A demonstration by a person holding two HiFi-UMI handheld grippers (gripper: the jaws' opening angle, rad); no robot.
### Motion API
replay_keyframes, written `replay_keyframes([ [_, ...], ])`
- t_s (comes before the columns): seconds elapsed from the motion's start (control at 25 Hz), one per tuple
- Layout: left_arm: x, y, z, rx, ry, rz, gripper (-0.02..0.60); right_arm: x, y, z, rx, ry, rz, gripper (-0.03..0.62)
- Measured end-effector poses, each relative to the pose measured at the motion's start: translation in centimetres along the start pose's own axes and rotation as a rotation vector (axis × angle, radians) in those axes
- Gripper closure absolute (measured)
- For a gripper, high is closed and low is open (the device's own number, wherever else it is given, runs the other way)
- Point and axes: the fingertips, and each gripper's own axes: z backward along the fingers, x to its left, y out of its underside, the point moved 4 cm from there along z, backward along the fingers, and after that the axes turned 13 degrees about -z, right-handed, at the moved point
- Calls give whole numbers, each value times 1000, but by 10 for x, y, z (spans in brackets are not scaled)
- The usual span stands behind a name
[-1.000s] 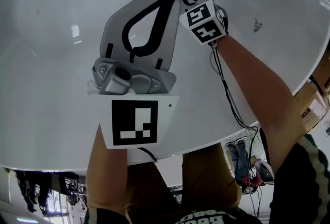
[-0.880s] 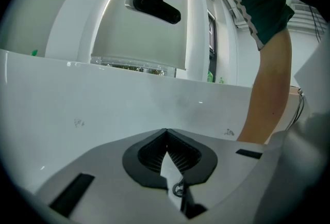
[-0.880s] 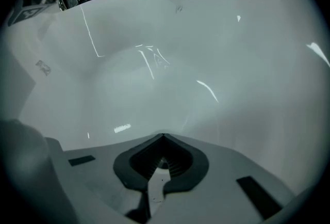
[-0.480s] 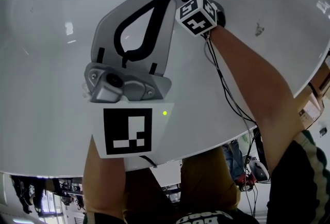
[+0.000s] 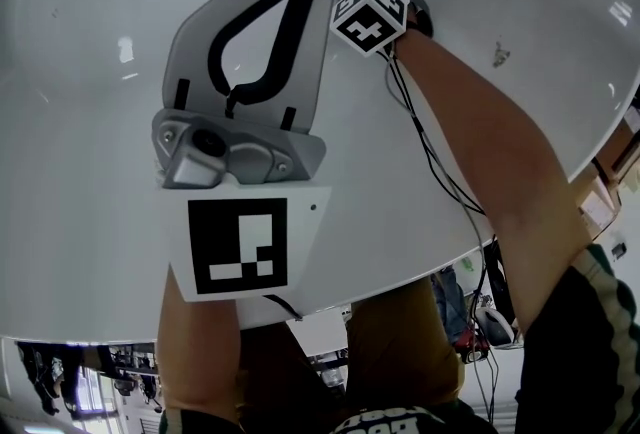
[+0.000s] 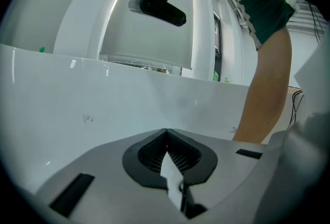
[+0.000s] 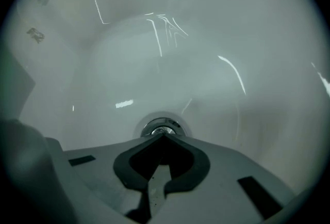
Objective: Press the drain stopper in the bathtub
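White bathtub [image 7: 154, 52], closed right gripper [image 7: 164, 136] tips at chrome drain stopper [image 7: 161, 127]

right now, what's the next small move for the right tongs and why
Probably press the right tongs down onto the round chrome drain stopper: their jaws are shut, the tips meet just at the stopper's near rim in the white bathtub, and I cannot tell whether they are pressing it yet.
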Motion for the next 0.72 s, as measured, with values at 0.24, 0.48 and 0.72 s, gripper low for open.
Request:
replay_keyframes([
  [0.24, 0, 1, 0, 9, 0, 15, 577, 4, -5, -3, 33, 0, 60, 585],
  [0.48, 0, 1, 1, 9, -9, 37, 576, -2, -1, -6, 50, 3, 31, 585],
  [0.72, 2, 0, 0, 2, -14, 26, 577, 1, 2, -9, 39, -5, 10, 585],
])
